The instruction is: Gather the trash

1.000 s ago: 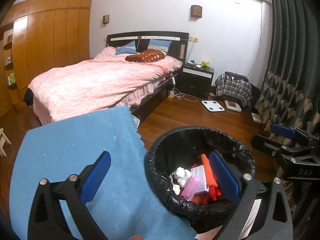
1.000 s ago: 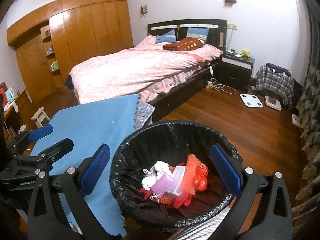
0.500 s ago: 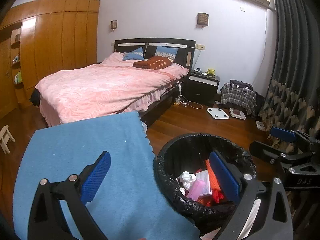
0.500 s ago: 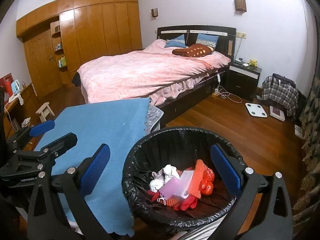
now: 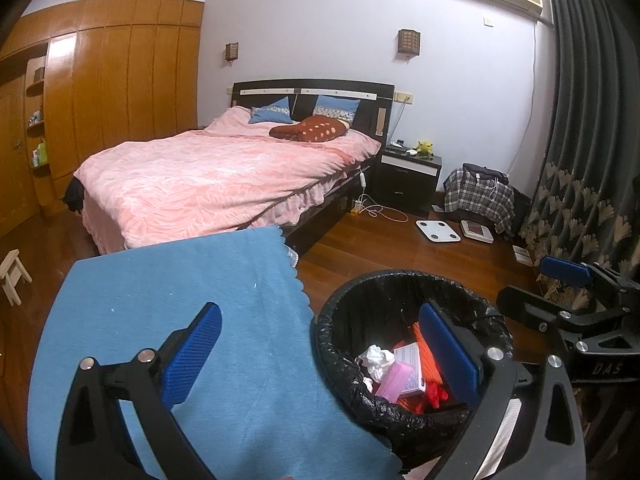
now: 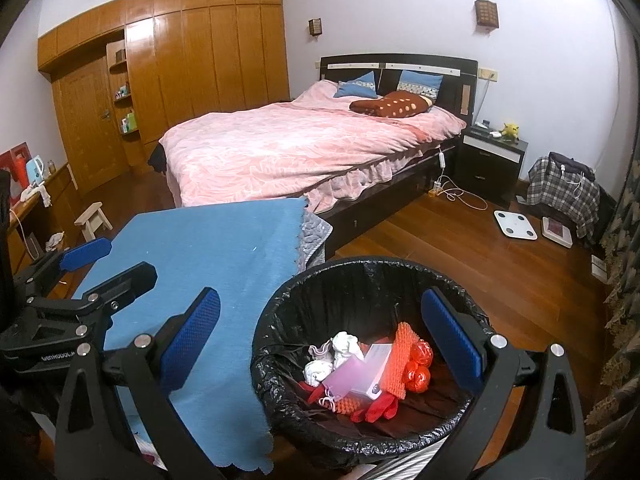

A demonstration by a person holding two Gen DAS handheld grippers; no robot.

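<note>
Change: both cameras sit higher and further back than a second ago, so more wall shows and the bin looks smaller
Surface (image 5: pixel 180 320): blue cloth, left of the bin, near edge cut off
Left gripper (image 5: pixel 320 354): fingers wide apart, holding nothing
Bin (image 6: pixel 360 280): black liner, just right of the surface, near rim hidden by the fingers
Trash (image 6: pixel 360 368): inside the bin, white wads, pink box, orange and red bits, hard to name
Right gripper (image 6: pixel 320 340): fingers spread wide too, empty
</note>
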